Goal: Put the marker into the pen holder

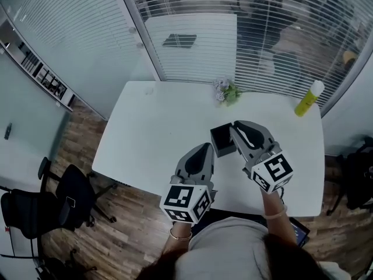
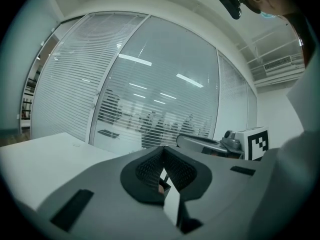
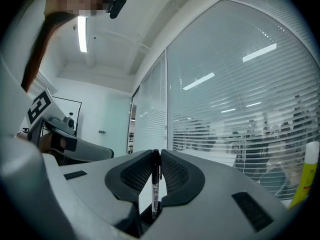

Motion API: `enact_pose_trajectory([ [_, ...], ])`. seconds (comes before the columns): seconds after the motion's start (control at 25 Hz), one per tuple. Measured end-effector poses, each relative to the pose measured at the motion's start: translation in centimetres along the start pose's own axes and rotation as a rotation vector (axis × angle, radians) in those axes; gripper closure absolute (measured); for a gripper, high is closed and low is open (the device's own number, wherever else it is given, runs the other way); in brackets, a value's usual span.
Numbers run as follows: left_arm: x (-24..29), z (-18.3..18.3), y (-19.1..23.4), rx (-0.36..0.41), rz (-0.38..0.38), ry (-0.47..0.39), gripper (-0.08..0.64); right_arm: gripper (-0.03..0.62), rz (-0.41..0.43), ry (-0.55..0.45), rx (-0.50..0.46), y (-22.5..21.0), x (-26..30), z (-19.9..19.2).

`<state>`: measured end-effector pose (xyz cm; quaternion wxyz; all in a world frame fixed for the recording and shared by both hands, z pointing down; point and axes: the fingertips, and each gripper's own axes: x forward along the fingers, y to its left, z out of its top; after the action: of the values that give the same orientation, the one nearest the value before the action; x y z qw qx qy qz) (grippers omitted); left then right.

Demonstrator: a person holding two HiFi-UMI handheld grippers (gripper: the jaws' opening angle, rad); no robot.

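The marker [image 3: 155, 184] stands upright between the jaws of the right gripper [image 3: 155, 154], which are clamped on its barrel. Its black cap reaches the jaw tips and its lower end runs down into the gap behind them. In the head view the gripper's body covers the marker.

The right gripper hangs just beside the right side of the pen holder [image 1: 222, 139], a black square box with an open top. The holder stands on the white table [image 1: 151, 127], nearer the near edge than the far one. The left gripper [image 1: 205, 149] has its jaws together on nothing and sits just beside the holder's near left corner. Whether it touches the box cannot be told.

Likely faults:
- **Missed opening.** The marker is not yet over the opening. Released from here, it would probably strike the rim or land on the table and roll.
- **Poor view of the tip.** The gripper hides the marker from above, so its lower end is hard to line up with the opening.
- **Loose holder.** Nothing holds the box, so a knock from either gripper could push it or tip it over.
- **Jammed marker.** If the marker goes down at a slant, it may catch against the rim.

The flowers [image 1: 226, 91] at the far edge and the yellow bottle [image 1: 308, 98] by the far right corner are well apart from the work.
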<state>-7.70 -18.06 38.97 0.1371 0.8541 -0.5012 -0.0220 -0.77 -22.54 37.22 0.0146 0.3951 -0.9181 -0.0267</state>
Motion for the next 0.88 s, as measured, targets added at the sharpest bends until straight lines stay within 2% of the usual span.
enact_pose_trajectory([
  [0.88, 2.2, 0.3, 0.6, -0.058, 0.042, -0.011, 0.541, 0.515, 0.106, 0.152, 0.01, 0.1, 3.8, -6.3],
])
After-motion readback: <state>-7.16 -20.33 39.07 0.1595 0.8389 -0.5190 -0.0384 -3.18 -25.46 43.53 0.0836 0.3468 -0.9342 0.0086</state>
